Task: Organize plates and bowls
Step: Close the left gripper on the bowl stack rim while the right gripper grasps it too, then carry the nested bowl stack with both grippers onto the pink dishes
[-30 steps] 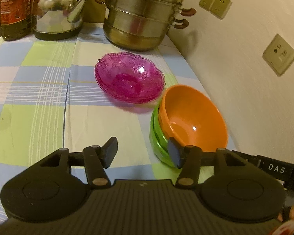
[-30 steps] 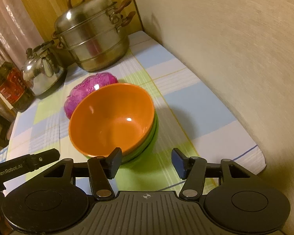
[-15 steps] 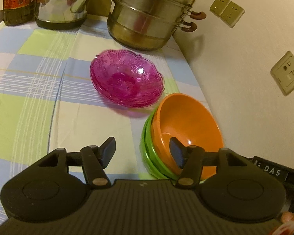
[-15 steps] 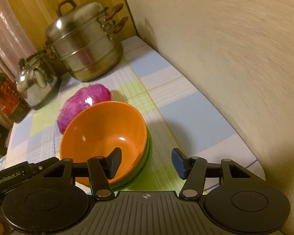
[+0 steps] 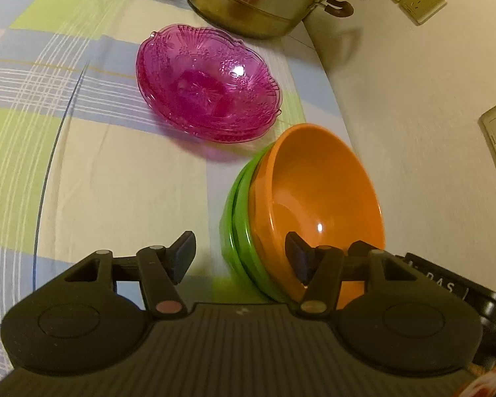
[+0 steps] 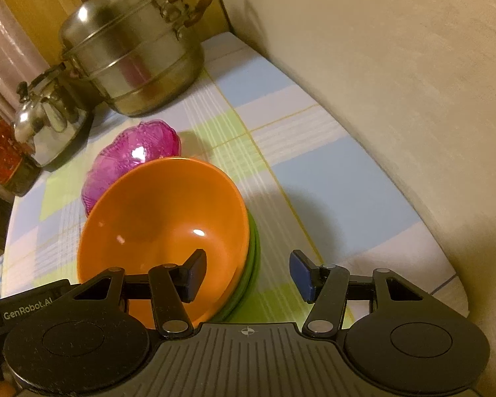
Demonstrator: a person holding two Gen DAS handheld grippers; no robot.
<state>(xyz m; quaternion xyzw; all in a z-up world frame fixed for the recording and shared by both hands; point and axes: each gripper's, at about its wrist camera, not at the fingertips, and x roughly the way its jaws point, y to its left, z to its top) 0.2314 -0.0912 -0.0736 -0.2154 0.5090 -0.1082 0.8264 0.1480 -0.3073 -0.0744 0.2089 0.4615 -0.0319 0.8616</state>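
Steamer pot [image 5: 261,3] cut off by the top edge, lid unseen. Green bowls [image 6: 252,261] mostly hidden under orange bowl [image 6: 165,228]. Bottle [image 6: 3,162] clipped at left.

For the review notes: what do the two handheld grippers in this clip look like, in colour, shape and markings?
Both are matte black plastic. Each has a ribbed central body, two round discs at the sides and two hinged link fingers with metal pivot pins. The left gripper has dark pads; the right gripper's pads look blue. The left gripper's side reads "GenRobot.AI"; the right's shows "DAS".
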